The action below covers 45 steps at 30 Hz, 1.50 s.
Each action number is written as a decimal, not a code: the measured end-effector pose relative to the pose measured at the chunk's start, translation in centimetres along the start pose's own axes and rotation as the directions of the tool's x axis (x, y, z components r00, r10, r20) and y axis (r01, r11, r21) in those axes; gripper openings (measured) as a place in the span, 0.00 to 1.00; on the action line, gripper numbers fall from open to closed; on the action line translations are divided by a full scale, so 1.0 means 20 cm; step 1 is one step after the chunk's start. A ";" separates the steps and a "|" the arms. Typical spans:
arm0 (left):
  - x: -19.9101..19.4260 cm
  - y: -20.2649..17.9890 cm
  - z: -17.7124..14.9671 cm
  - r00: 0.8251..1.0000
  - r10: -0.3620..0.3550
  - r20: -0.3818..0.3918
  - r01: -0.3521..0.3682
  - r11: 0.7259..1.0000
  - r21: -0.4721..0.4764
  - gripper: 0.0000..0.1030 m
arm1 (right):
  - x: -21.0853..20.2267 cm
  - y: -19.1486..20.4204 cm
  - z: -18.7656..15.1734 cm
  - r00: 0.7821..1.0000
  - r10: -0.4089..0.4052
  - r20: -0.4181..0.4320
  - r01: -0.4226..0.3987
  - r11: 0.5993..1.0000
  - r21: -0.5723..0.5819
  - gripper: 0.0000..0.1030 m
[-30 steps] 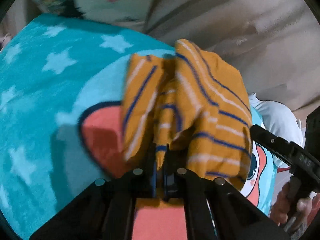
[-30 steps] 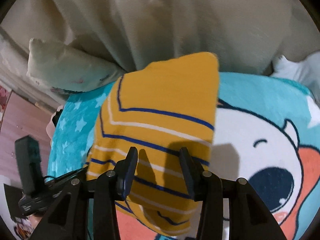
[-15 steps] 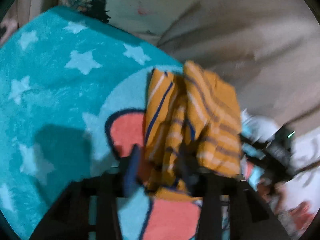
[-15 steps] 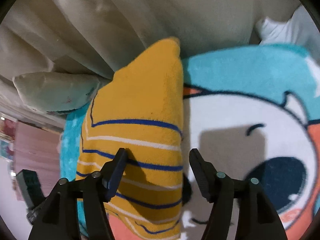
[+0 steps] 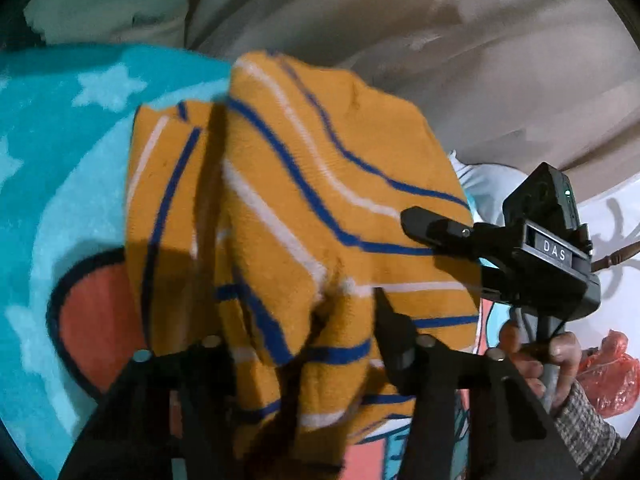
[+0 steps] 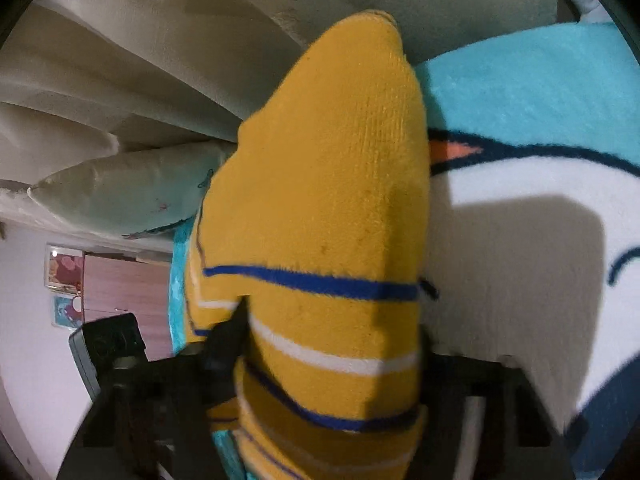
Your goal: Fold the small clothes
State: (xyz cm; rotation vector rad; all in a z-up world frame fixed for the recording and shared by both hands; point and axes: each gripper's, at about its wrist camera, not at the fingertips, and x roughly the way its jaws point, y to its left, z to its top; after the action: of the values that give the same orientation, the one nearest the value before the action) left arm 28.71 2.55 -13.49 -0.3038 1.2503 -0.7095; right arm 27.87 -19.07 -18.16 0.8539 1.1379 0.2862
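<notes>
A small mustard-yellow garment point(image 5: 304, 216) with blue and white stripes lies bunched on a turquoise cartoon blanket point(image 5: 60, 120). My left gripper point(image 5: 300, 344) is open, its jaws spread on either side of the garment's near folds. My right gripper point(image 6: 332, 344) is open too, and the garment point(image 6: 332, 184) fills the gap between its jaws. In the left wrist view the right gripper point(image 5: 436, 228) reaches over the garment's right edge, held by a hand point(image 5: 536, 356).
Beige curtains point(image 5: 440, 40) hang behind the blanket. A pale pillow point(image 6: 128, 192) lies at the blanket's far end. A red plastic bag point(image 5: 608, 376) sits at the right. A white cloth point(image 5: 480, 184) lies beside the garment.
My left gripper was shut on the garment a second ago and has opened. My right gripper has opened wider and moved in closer, so the garment now lies between its jaws.
</notes>
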 end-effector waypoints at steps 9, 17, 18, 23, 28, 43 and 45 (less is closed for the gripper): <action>-0.05 -0.45 -0.04 0.990 -0.134 0.031 0.129 0.984 0.122 0.32 | -0.53 0.14 -0.09 0.990 0.014 0.140 -0.001 0.996 -0.094 0.37; 0.25 -0.40 -0.16 0.993 0.009 -0.115 -0.002 0.998 0.060 0.28 | -0.59 -0.21 -0.15 0.932 -0.342 0.119 0.341 0.940 0.026 0.53; 0.25 -0.38 -0.16 0.994 0.004 -0.110 0.002 0.999 0.048 0.28 | -0.59 -0.22 -0.17 0.929 -0.347 0.129 0.346 0.938 0.037 0.53; 0.16 -0.27 -0.23 0.995 -0.038 -0.094 0.033 0.998 -0.056 0.28 | -0.80 -0.04 -0.29 0.873 -0.353 0.337 0.379 0.925 -0.010 0.53; 0.07 -0.12 -0.28 0.997 -0.065 -0.032 0.059 0.986 -0.155 0.28 | -0.61 0.18 -0.32 0.925 -0.271 0.265 0.317 0.936 -0.150 0.44; -0.32 -0.07 -0.55 0.969 0.187 0.162 -0.147 0.963 -0.228 0.31 | -0.13 0.31 -0.38 0.989 -0.144 -0.029 0.128 0.941 -0.315 0.33; -0.35 -0.09 -0.60 0.961 0.210 0.181 -0.166 0.958 -0.234 0.33 | -0.27 0.33 -0.42 0.996 -0.093 0.008 0.090 0.937 -0.338 0.33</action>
State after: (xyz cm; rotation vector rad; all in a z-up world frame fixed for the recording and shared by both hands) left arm 16.01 7.62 -10.91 -0.4192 1.1427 -0.3669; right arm 19.51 -14.29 -11.03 0.4944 1.0927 0.3953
